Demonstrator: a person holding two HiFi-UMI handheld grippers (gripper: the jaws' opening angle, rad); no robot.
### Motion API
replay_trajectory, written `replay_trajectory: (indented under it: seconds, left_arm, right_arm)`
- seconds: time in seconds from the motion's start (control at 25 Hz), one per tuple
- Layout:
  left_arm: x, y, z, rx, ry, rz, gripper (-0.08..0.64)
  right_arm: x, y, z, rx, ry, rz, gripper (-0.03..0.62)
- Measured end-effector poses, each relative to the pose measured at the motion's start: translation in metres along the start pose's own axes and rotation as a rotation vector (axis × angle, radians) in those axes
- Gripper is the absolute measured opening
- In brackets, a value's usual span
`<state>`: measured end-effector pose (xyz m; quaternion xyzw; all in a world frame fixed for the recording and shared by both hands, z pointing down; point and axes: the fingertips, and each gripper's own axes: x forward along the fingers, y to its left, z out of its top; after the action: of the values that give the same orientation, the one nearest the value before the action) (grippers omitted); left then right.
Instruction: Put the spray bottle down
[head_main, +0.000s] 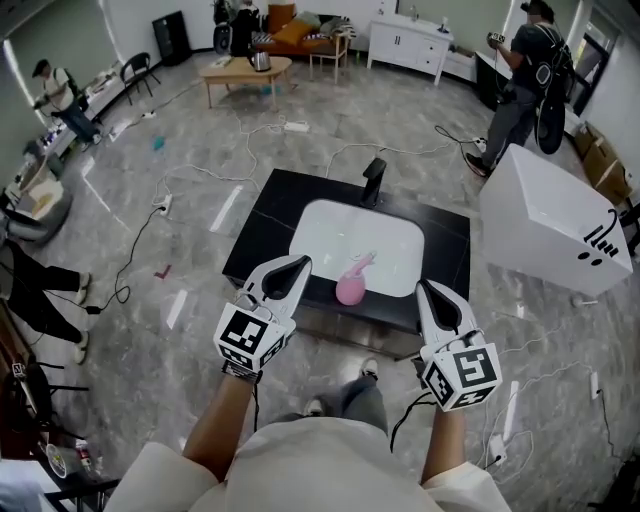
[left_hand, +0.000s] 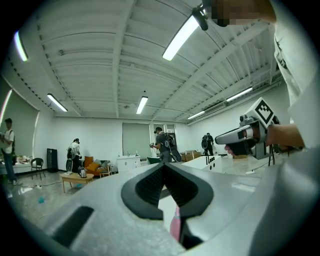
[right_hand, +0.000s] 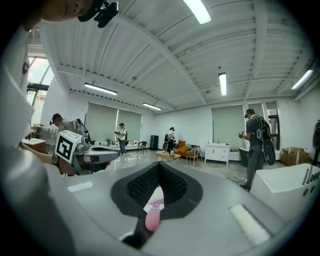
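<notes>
A pink spray bottle (head_main: 352, 283) rests at the near edge of the white sink basin (head_main: 340, 235), its nozzle pointing up and to the right. My left gripper (head_main: 290, 268) hangs in the air to the bottle's left, shut and empty. On the other side my right gripper (head_main: 432, 290) is also shut with nothing in it. Neither touches the bottle. In the left gripper view the jaws (left_hand: 164, 167) meet, and the pink bottle (left_hand: 175, 225) shows below them. The right gripper view has its closed jaws (right_hand: 159, 167) above the same bottle (right_hand: 152, 217).
The basin is set in a black counter (head_main: 262, 215) with a black faucet (head_main: 374, 180) at the back. A large white box (head_main: 555, 225) stands to the right. Cables cross the floor. A person (head_main: 525, 70) stands at the far right and a coffee table (head_main: 245, 70) at the back.
</notes>
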<state>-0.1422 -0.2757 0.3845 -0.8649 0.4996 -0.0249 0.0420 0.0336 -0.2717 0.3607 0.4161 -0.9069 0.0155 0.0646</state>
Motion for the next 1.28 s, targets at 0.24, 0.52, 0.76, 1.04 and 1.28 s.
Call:
replay_trajectory:
  seconds: [0.24, 0.52, 0.76, 1.04, 1.28]
  left_arm:
    - [-0.007, 0.001, 0.024, 0.041, -0.007, 0.001, 0.0]
    - [-0.004, -0.003, 0.029, 0.065, -0.001, -0.029, 0.0]
    - [-0.001, -0.006, 0.022, 0.061, 0.004, -0.047, 0.0]
    - [0.001, -0.011, 0.02, 0.062, 0.009, -0.056, 0.0]
    - [0.003, -0.014, 0.017, 0.049, 0.004, -0.066, 0.0]
  right_arm:
    - [-0.006, 0.001, 0.023, -0.031, -0.024, -0.017, 0.008]
    - [-0.008, 0.008, 0.031, -0.061, -0.024, -0.023, 0.008]
    - [-0.009, 0.005, 0.026, -0.062, -0.018, -0.034, 0.008]
    - [-0.009, 0.004, 0.02, -0.04, -0.014, -0.03, 0.008]
    - [-0.008, 0.004, 0.015, -0.044, -0.005, -0.034, 0.008]
